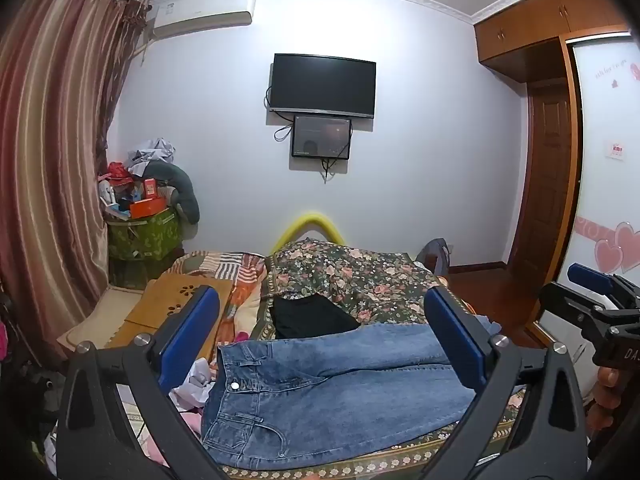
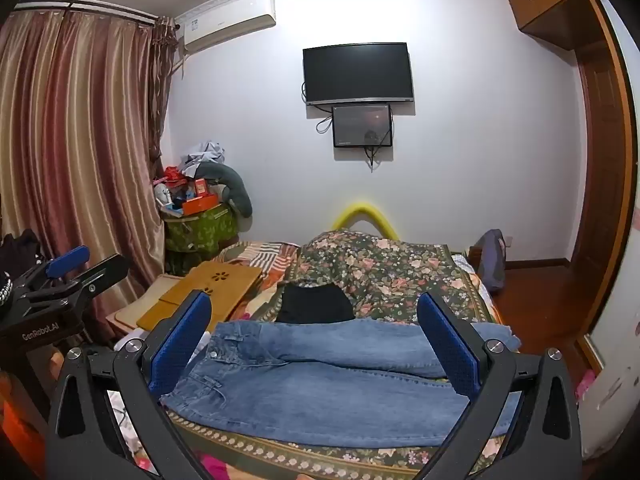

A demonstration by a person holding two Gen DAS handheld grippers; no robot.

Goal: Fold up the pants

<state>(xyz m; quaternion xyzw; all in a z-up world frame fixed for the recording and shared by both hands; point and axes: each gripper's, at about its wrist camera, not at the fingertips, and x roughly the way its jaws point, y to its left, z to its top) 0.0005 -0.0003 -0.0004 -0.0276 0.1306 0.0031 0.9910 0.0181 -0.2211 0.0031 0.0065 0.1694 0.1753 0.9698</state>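
Observation:
Blue jeans lie flat across the near end of the bed, waistband to the left, legs running right; they also show in the right wrist view. My left gripper is open and empty, held above the jeans. My right gripper is open and empty, also above the jeans. The right gripper shows at the right edge of the left wrist view; the left gripper shows at the left edge of the right wrist view.
A folded black garment lies just behind the jeans on the floral bedspread. A wooden lap tray sits at the bed's left. Curtains hang left, a wardrobe stands right. Loose clothes lie beside the waistband.

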